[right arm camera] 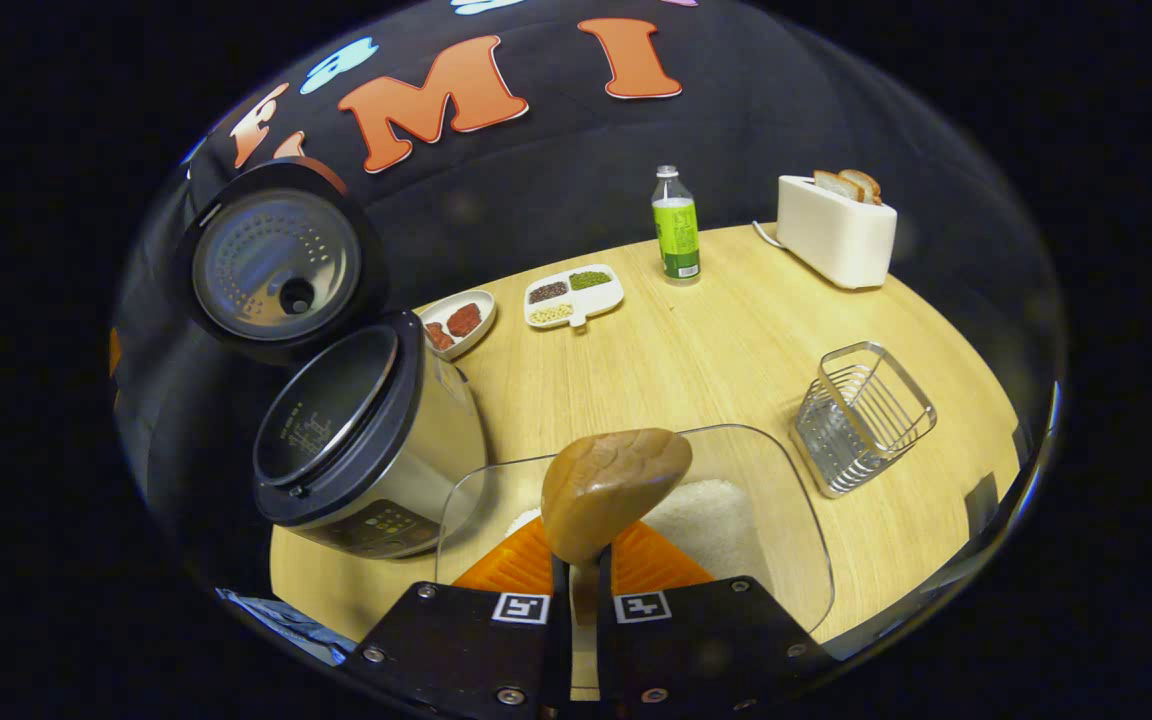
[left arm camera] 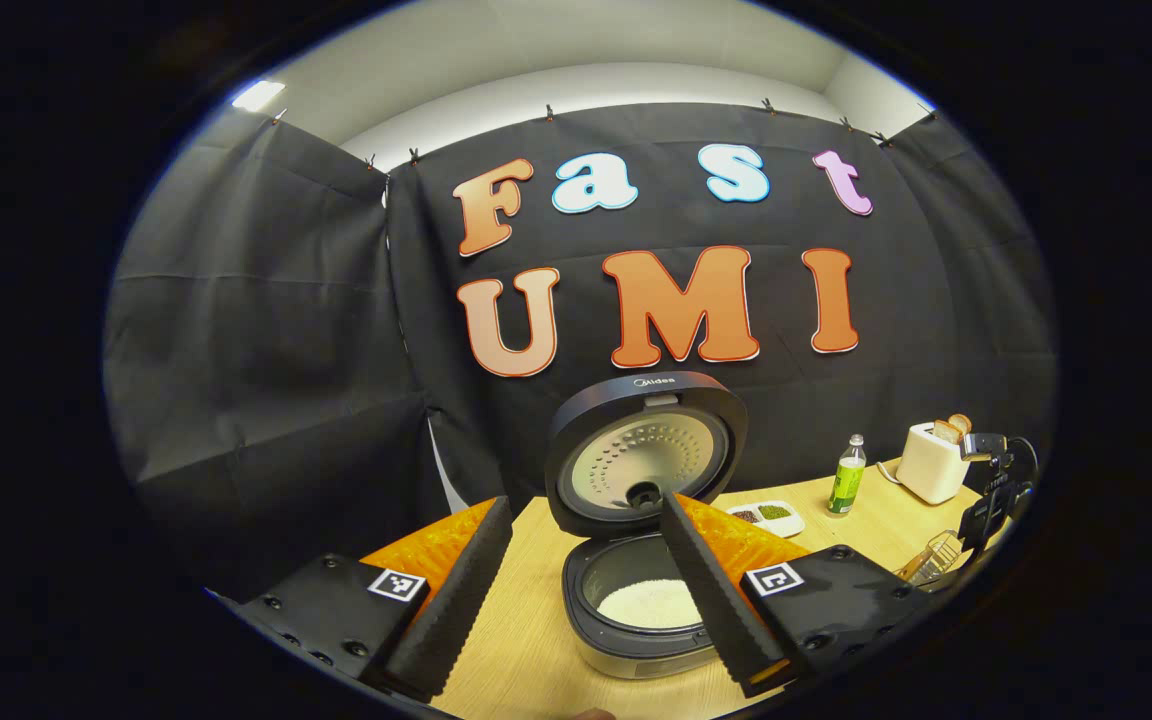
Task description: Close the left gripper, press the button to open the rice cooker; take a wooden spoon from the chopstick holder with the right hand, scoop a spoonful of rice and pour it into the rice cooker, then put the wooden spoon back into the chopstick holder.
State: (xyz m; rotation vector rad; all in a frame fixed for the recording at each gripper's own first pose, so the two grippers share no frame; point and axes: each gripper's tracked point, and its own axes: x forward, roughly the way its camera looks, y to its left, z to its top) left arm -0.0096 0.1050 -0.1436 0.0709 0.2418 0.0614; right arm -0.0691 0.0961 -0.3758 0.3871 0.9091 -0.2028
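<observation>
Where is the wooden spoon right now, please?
In the right gripper view, the spoon is gripped between the right gripper's fingers, its bowl above the clear rice container, between the cooker and the wire holder.

Brightness: both views evenly lit indoors; the wooden table [right arm camera: 736,340] is bright, the black cloth wall [left arm camera: 266,330] stays dark.
Light source: a ceiling light panel [left arm camera: 258,95] glows at upper left in the left gripper view, lighting the scene from above.
Shadows: soft and short; the rice cooker [right arm camera: 366,440] darkens the table just beneath it.
Glare: faint highlights on the cooker's inner lid [right arm camera: 276,265] and the rim of the clear container [right arm camera: 796,500].
Distortion: strong fisheye bending; table edges and wall curve toward the rim.
Focus: the middle is sharp; the near spoon bowl [right arm camera: 616,485] looks slightly soft, and the outer edges smear.
</observation>
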